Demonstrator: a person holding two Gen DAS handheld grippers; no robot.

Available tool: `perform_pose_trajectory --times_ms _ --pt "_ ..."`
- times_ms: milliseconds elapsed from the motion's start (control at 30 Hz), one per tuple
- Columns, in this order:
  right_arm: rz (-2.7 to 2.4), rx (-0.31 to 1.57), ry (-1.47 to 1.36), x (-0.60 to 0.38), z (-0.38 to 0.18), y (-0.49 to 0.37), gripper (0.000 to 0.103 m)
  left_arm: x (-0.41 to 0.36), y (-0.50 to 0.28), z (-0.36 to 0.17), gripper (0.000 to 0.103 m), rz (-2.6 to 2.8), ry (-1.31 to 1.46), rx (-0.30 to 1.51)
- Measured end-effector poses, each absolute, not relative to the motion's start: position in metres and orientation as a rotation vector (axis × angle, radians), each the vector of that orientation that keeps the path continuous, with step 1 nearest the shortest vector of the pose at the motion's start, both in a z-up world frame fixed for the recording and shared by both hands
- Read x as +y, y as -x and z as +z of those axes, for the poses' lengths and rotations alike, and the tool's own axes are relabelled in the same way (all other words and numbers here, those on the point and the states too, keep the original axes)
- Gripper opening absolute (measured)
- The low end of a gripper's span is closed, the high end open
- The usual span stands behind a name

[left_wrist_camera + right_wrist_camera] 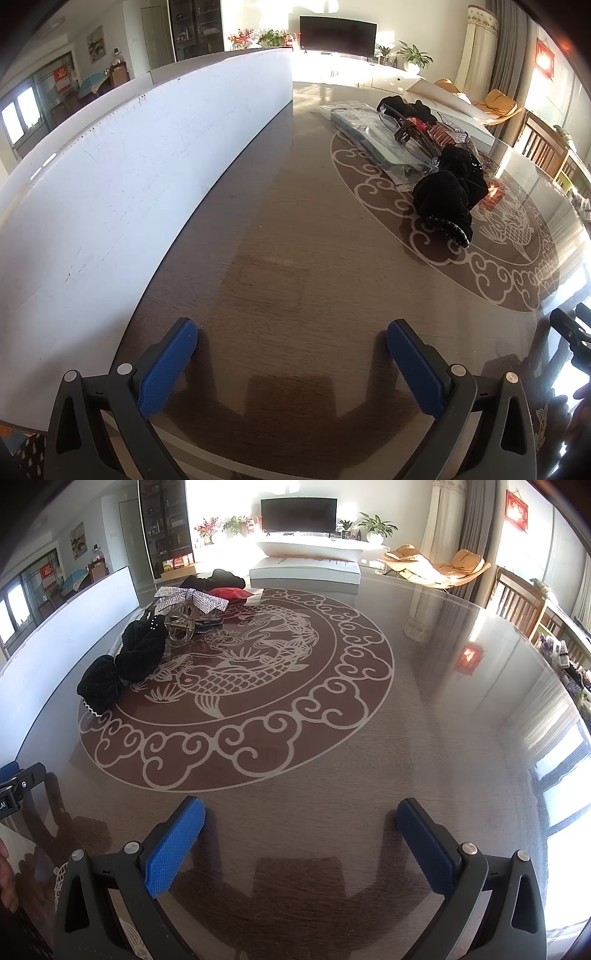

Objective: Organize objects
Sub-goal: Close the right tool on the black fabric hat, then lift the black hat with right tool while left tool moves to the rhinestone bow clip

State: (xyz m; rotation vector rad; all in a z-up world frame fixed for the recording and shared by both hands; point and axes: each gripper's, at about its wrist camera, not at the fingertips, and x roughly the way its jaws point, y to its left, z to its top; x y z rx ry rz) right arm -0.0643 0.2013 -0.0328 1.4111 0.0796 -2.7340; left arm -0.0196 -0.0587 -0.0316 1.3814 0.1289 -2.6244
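Observation:
A heap of hair accessories lies on the round brown table [424,709]. Two black velvet scrunchies [122,664] [448,192] sit nearest, with a clear claw clip [181,627], a silver rhinestone bow [192,598] and a red item [227,592] behind them. A clear plastic packet [369,136] lies under the heap in the left wrist view. My left gripper [291,343] is open over bare table, well short of the heap. My right gripper [301,821] is open too, with nothing between its blue pads, near the table's front edge.
A long white board [147,166] stands upright along the table's left side. A white box [306,572] rests at the far edge. The left gripper's body [18,786] shows at the right wrist view's left edge. Wooden chairs [517,602] stand to the right.

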Motion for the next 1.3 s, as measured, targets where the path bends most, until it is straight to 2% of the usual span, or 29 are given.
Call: perform_pose_trajectory --times_ms 133,200,300,400,533,567,600,633,667,700,1033,1067,1133,1300 --pt "-2.631 0.024 -1.560 0.192 -0.027 0.087 0.103 -0.059 0.019 -0.032 0.103 -2.624 -1.379 0.130" --pt "-2.560 -0.109 -1.510 0.181 -0.017 0.100 0.102 -0.058 0.019 -0.032 0.103 -2.622 -1.375 0.131" --pt "-2.513 -0.211 -1.420 0.148 0.001 0.129 0.102 -0.058 0.019 -0.031 0.103 -2.621 -1.372 0.131" --pt "-2.506 -0.205 -1.367 0.104 0.011 0.161 0.102 -0.058 0.020 -0.032 0.103 -2.621 -1.371 0.133" --pt "-2.473 -0.179 -1.443 0.054 -0.006 0.190 0.102 -0.058 0.020 -0.032 0.103 -2.621 -1.371 0.132" --pt "-2.476 -0.142 -1.450 0.045 -0.011 0.191 0.093 -0.058 0.019 -0.032 0.103 -2.622 -1.371 0.132" --pt "-2.469 -0.095 -1.449 0.039 -0.014 0.188 0.064 -0.058 0.020 -0.032 0.103 -2.622 -1.372 0.132" --pt "-2.466 -0.048 -1.437 0.036 -0.016 0.184 0.057 -0.058 0.020 -0.031 0.103 -2.622 -1.372 0.132" --pt "-2.479 -0.022 -1.401 0.037 -0.013 0.175 0.055 -0.058 0.020 -0.031 0.103 -2.622 -1.372 0.132" --pt "-2.483 -0.003 -1.378 0.041 -0.011 0.165 0.046 -0.058 0.020 -0.031 0.103 -2.622 -1.372 0.133" --pt "-2.593 0.136 -1.446 0.161 -0.008 0.081 0.047 -0.058 0.021 -0.031 0.103 -2.621 -1.371 0.133" --pt "-2.609 0.177 -1.441 0.165 -0.004 0.080 0.050 -0.058 0.021 -0.031 0.103 -2.621 -1.371 0.133" --pt "-2.625 0.231 -1.371 0.168 0.008 0.081 0.073 -0.058 0.021 -0.031 0.103 -2.620 -1.370 0.133" --pt "-2.576 0.342 -1.133 0.136 0.050 0.123 0.075 -0.059 0.021 -0.031 0.103 -2.621 -1.370 0.134"
